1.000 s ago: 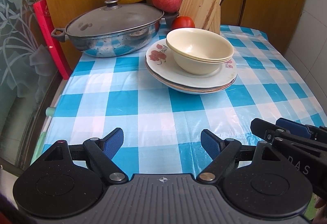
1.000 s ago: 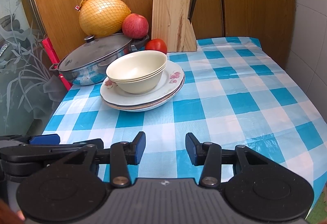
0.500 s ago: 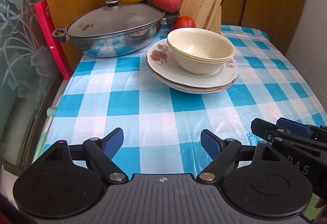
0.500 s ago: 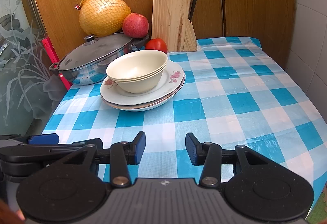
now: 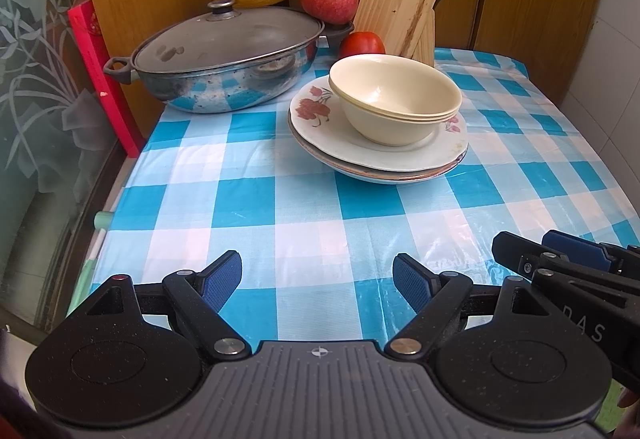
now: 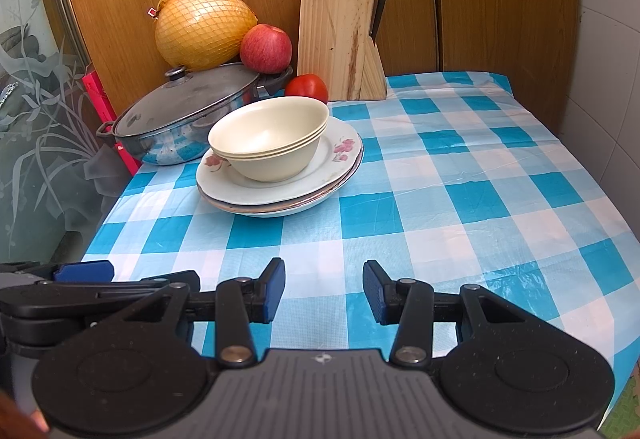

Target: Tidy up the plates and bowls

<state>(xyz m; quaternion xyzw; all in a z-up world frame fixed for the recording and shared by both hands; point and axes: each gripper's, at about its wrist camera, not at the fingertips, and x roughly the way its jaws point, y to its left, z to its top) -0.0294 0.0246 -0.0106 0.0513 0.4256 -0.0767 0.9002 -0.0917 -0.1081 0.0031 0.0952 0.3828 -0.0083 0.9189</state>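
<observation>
The left gripper (image 5: 317, 279) hangs empty, jaws spread, over the checked tablecloth (image 5: 280, 199); ahead, three nested cream bowls (image 5: 394, 99) sit on stacked plates (image 5: 380, 159), apparently three. From the right wrist, the right gripper (image 6: 324, 289) likewise gapes empty, near the same bowls (image 6: 268, 137) and plates (image 6: 280, 195).

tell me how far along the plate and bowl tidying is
Looks nearly finished: the nested cream bowls sit on the stacked floral white plates, one pile on the blue checked tablecloth. Nothing is in hand; the left gripper and right gripper are open and empty. No loose dishes are visible.
</observation>
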